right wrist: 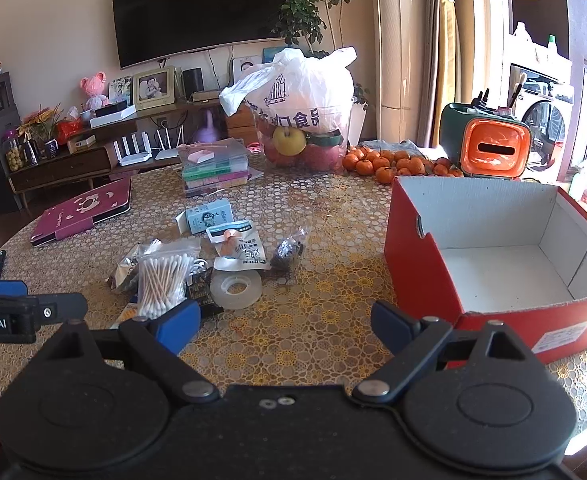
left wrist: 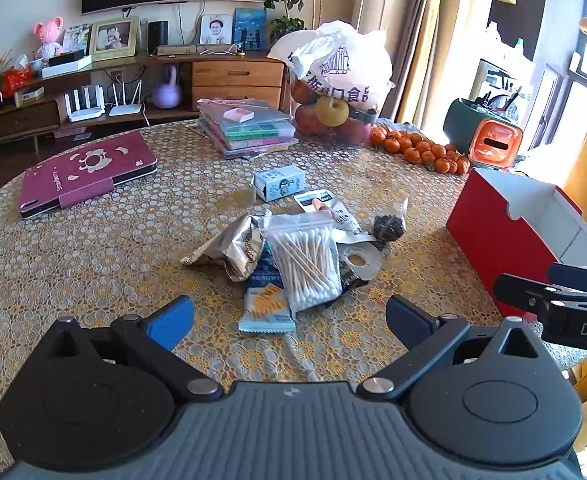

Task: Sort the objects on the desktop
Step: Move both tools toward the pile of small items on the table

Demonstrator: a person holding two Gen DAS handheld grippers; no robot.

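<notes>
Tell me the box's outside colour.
Red outside, white inside; the box shows best in the right wrist view.

On the table (right wrist: pixel 313 332) a heap of small packets, with the cotton swab bag (right wrist: pixel 161 280) on top and the tape roll (right wrist: pixel 236 289) just beside it, lies left of the open box (right wrist: pixel 421 280), with the tangerines (right wrist: pixel 389 162) behind.

table (left wrist: pixel 93 256): packet pile (left wrist: pixel 289 256), red box (right wrist: pixel 425 264), tangerines (left wrist: pixel 421 150).

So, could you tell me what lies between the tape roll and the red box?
Only bare patterned tablecloth separates the tape roll from the red box; the right wrist view shows it.
</notes>
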